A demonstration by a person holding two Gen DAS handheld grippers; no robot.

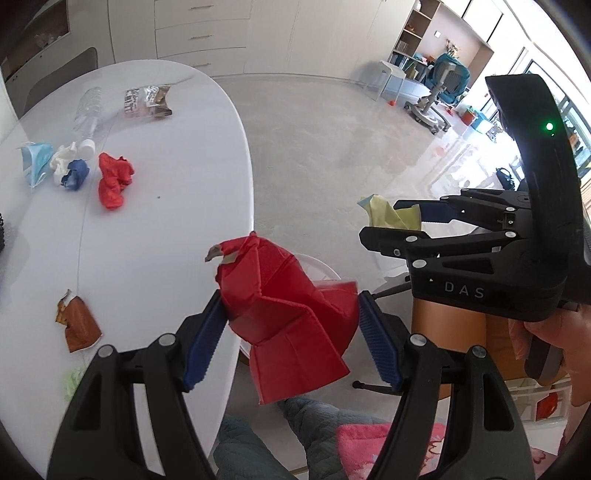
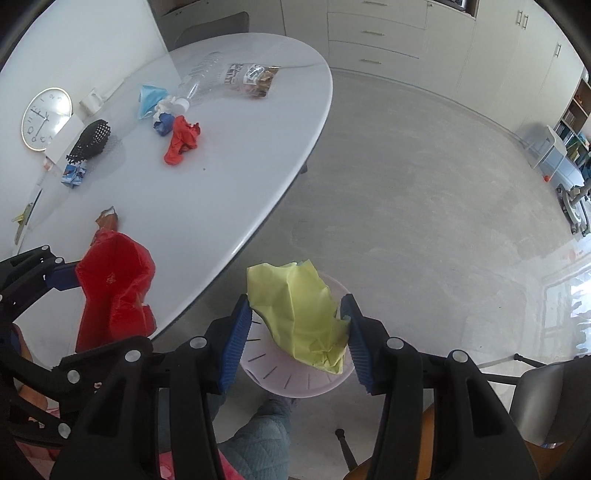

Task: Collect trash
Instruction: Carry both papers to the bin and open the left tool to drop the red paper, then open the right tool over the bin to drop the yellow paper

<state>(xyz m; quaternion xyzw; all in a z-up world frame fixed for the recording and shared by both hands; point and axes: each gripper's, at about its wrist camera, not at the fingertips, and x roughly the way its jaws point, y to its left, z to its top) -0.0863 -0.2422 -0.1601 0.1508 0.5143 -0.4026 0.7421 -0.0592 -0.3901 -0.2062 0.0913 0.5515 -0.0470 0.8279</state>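
The left gripper clamps a creased red paper and the right gripper pinches a crumpled yellow paper, both held off the edge of the white oval table, the yellow one above a pale bin. More litter lies on the tabletop: a red wad, a clear bottle and a brown wrapper. Beyond are grey floor and white cabinets.

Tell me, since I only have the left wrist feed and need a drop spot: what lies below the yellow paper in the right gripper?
Observer: A pale pink slotted basket shows directly under the yellow paper, which the right gripper clamps between both pads.
Operator: Any trash on the table outside my view?
Observer: Yes, a small crushed blue-and-white carton lies near the left edge of the table.
Operator: Anything there I should leave alone?
Observer: A round clock sits just behind that carton.
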